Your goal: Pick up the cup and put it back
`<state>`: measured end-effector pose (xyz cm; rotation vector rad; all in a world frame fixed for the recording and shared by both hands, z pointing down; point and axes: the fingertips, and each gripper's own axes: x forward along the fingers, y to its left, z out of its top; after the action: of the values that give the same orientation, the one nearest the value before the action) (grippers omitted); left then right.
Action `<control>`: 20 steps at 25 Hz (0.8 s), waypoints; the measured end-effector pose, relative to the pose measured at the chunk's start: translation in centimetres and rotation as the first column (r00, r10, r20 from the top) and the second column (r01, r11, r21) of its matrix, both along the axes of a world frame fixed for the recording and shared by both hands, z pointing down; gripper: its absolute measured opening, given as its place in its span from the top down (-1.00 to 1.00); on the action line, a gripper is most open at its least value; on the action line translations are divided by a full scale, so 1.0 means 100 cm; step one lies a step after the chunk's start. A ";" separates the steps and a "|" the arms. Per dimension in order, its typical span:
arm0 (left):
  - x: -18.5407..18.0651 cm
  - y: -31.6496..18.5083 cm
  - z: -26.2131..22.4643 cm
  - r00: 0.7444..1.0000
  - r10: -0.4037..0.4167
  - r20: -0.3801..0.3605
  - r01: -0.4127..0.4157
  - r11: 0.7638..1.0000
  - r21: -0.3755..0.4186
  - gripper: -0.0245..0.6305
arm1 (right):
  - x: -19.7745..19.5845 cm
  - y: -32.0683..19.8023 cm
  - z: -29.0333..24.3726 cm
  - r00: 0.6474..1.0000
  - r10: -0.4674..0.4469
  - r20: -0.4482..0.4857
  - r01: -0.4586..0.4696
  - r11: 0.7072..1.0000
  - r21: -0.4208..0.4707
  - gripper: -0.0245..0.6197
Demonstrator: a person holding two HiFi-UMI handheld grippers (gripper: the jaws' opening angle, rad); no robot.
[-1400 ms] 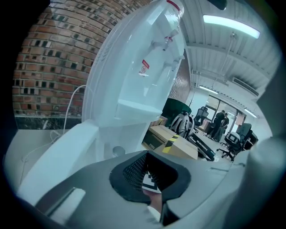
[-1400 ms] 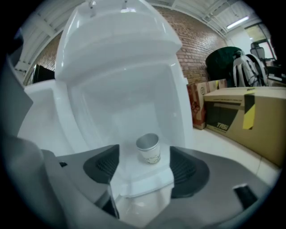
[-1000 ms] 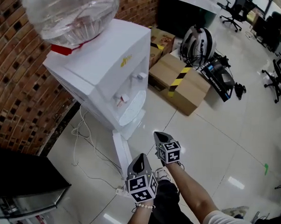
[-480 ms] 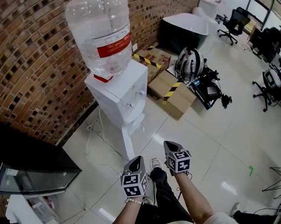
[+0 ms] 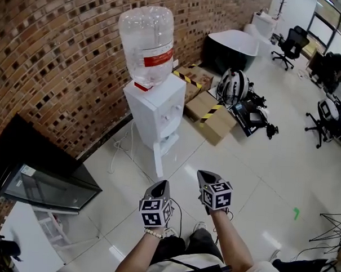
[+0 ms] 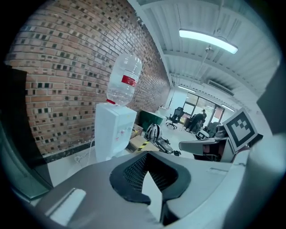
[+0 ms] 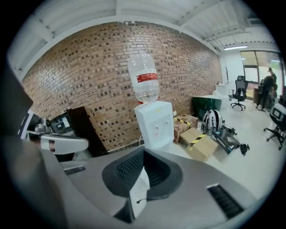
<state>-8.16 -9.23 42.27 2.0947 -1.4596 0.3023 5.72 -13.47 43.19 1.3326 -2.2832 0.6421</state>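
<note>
Side by side now, left gripper [image 5: 160, 185] and right gripper [image 5: 205, 175], jaws pinched together on nothing, water dispenser [image 5: 158, 110] standing well ahead of both tips.

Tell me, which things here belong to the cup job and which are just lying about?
Job: left gripper, right gripper (both shut, empty); probably the water dispenser. No cup shows.
Lying about: cardboard boxes, black cabinet, office chair.

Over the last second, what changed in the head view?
The view pulled back from the water dispenser, so its whole bottle now shows, farther off. Nothing was gripped or released. Left tongs and right tongs stay shut, empty, side by side.
</note>
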 end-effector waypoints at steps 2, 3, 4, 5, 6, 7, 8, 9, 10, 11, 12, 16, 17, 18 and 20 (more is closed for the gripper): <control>0.007 0.013 -0.006 1.000 0.006 -0.001 -0.006 1.000 0.009 0.90 | 0.008 0.019 -0.011 1.000 -0.003 0.011 0.003 1.000 0.010 0.90; 0.012 0.018 -0.008 1.000 0.008 -0.003 -0.008 1.000 0.014 0.90 | 0.013 0.028 -0.017 1.000 -0.006 0.016 0.005 1.000 0.018 0.90; 0.016 0.021 -0.011 1.000 0.009 -0.002 -0.008 1.000 0.022 0.90 | 0.019 0.035 -0.024 1.000 -0.010 0.020 0.009 1.000 0.028 0.90; 0.021 0.025 -0.016 1.000 0.010 0.000 -0.010 0.999 0.030 0.90 | 0.026 0.042 -0.031 1.000 -0.015 0.021 0.014 0.999 0.037 0.90; 0.026 0.030 -0.020 1.000 0.011 0.003 -0.011 0.999 0.037 0.90 | 0.033 0.051 -0.038 1.000 -0.021 0.019 0.020 0.999 0.043 0.90; 0.032 0.037 -0.024 1.000 0.013 0.003 -0.013 0.999 0.042 0.90 | 0.041 0.062 -0.044 1.000 -0.027 0.016 0.027 0.999 0.046 0.90; 0.040 0.045 -0.028 1.000 0.014 0.001 -0.014 0.999 0.045 0.90 | 0.049 0.073 -0.050 0.999 -0.035 0.012 0.034 0.998 0.050 0.90; 0.048 0.051 -0.032 1.000 0.015 -0.003 -0.015 0.999 0.049 0.90 | 0.058 0.083 -0.056 0.999 -0.043 0.007 0.042 0.998 0.054 0.90; 0.058 0.058 -0.035 1.000 0.017 -0.006 -0.017 0.998 0.053 0.90 | 0.066 0.094 -0.062 0.999 -0.051 0.002 0.051 0.997 0.059 0.90; 0.068 0.065 -0.038 1.000 0.020 -0.009 -0.020 0.998 0.057 0.90 | 0.075 0.105 -0.067 0.998 -0.060 -0.001 0.060 0.996 0.065 0.90; 0.079 0.072 -0.041 1.000 0.023 -0.011 -0.022 0.998 0.062 0.90 | 0.082 0.115 -0.070 0.998 -0.069 -0.004 0.069 0.995 0.071 0.90; 0.115 0.098 -0.049 0.999 0.028 -0.017 -0.027 0.997 0.077 0.90 | 0.109 0.151 -0.078 0.996 -0.091 0.011 0.090 0.992 0.086 0.90; 0.122 0.103 -0.052 0.999 0.028 -0.016 -0.027 0.996 0.082 0.90 | 0.114 0.159 -0.079 0.995 -0.093 0.020 0.091 0.992 0.089 0.90; 0.127 0.109 -0.055 0.999 0.028 -0.015 -0.027 0.996 0.086 0.90 | 0.118 0.166 -0.080 0.995 -0.094 0.029 0.091 0.992 0.091 0.90; 0.134 0.121 -0.061 1.000 0.028 -0.010 -0.026 0.995 0.098 0.90 | 0.124 0.179 -0.083 0.994 -0.095 0.045 0.090 0.991 0.098 0.90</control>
<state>5.23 2.83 36.20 2.1920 -1.4676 0.2328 18.16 4.46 34.92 1.2577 -2.4277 0.5465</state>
